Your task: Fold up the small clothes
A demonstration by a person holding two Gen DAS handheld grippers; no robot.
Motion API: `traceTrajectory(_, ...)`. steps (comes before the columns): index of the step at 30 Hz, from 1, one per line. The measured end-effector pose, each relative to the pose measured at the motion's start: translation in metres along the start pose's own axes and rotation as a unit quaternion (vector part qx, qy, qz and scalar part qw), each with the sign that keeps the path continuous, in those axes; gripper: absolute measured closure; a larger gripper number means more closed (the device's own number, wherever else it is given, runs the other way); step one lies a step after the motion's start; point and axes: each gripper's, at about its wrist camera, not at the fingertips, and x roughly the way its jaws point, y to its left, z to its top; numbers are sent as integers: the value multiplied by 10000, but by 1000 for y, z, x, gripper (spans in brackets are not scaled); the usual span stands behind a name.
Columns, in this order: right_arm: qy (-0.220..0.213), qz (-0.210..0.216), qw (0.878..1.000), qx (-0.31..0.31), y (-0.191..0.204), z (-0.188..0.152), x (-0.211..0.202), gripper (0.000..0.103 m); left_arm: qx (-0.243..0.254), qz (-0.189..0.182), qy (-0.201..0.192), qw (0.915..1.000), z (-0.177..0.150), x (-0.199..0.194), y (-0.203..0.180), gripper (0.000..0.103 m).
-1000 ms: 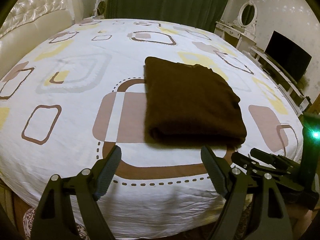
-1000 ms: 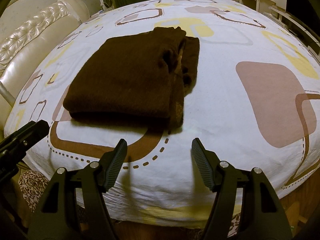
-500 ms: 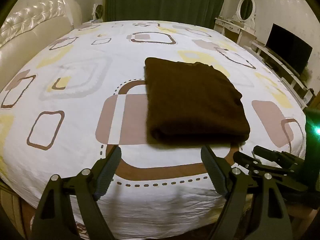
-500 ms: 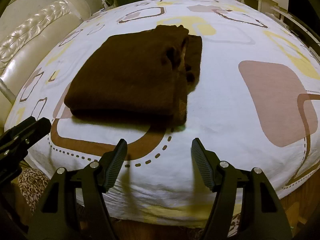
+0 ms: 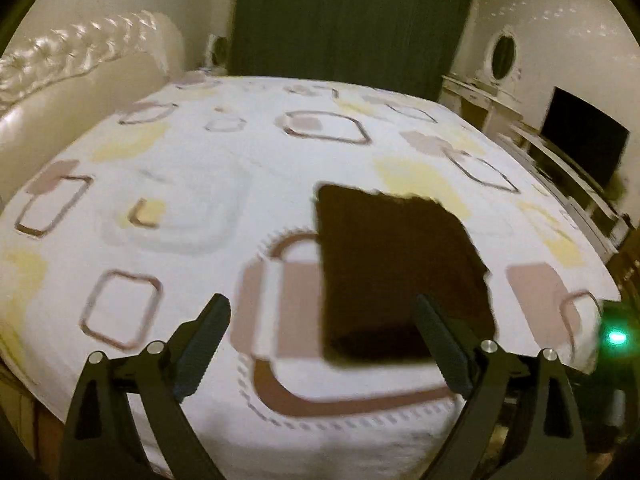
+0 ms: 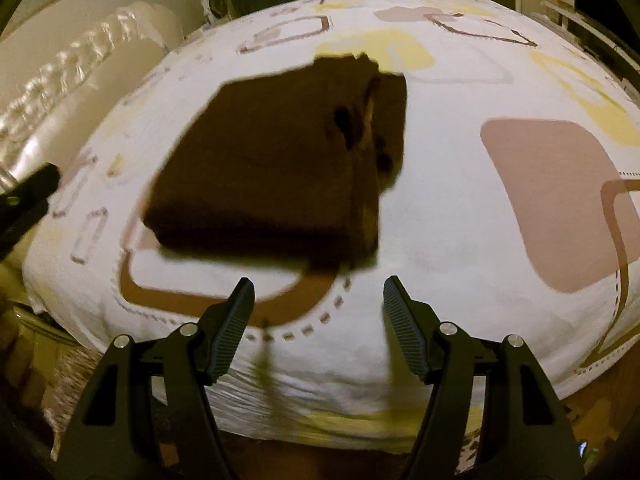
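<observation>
Bedspread [image 5: 208, 184], white with brown and yellow rounded squares, fills both views, and the folded brown garment [image 5: 400, 272] lies flat on it near the front edge. The left wrist view alone shows the green curtain [image 5: 352, 20] behind the bed, the oval mirror [image 5: 503, 57] on a white dresser and the dark screen [image 5: 584, 148] at the right; it shows the garment only as a plain dark rectangle. The right wrist view [image 6: 272, 160] alone shows the garment's stacked layers along its right edge, with a strip of the lower layer jutting out beside the upper one. Both views catch the padded cream headboard [image 5: 80, 80] at the left.

The left gripper [image 5: 320, 344] stands wide, its jaws having just been opening, with nothing between them, clear of the garment. The right gripper [image 6: 318, 328] is parted too, less widely, empty, above bare bedspread just in front of the garment.
</observation>
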Motion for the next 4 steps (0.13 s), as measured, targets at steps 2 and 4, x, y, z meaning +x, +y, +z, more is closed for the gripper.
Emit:
traceTrajectory(2, -174, 69, 9998, -6, -3, 18, -9, 30, 6, 213, -52, 9998, 21, 14, 19, 11)
traceTrajectory(4, -471, 82, 9989, 16, -11, 51, -16, 24, -61, 536, -33, 9985, 47, 38, 45, 11)
